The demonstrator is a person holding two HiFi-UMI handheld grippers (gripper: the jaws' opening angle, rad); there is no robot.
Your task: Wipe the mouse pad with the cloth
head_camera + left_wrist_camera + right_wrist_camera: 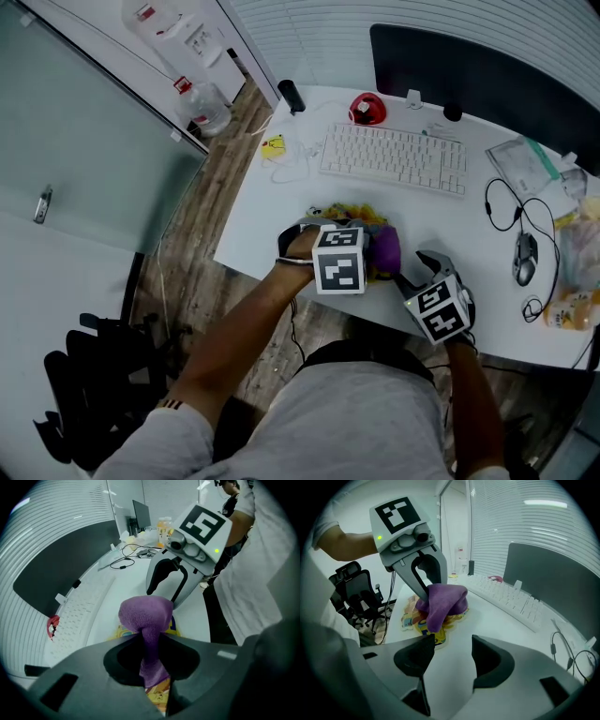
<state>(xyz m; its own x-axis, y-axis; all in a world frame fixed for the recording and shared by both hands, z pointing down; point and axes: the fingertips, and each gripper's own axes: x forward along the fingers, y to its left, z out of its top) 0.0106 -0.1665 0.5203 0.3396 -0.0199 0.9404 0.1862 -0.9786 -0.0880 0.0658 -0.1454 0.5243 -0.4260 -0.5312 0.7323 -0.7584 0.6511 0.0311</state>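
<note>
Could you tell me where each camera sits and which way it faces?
Head view: on the person's head, looking steeply down at the white desk; both forearms, the shirt, the left gripper and the right gripper show.
Left gripper view: rides the left gripper, looking along jaws shut on the purple cloth toward the right gripper and the person's shirt.
Right gripper view: rides the right gripper, looking past open, empty jaws at the left gripper, cloth and mouse pad.
Shared: both gripper views show the cloth and keyboard.

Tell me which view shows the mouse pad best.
The right gripper view: the mouse pad shows its printed face beside the cloth. The head view shows only its yellow edge behind the left hand-held gripper; the left gripper view, slivers.
</note>
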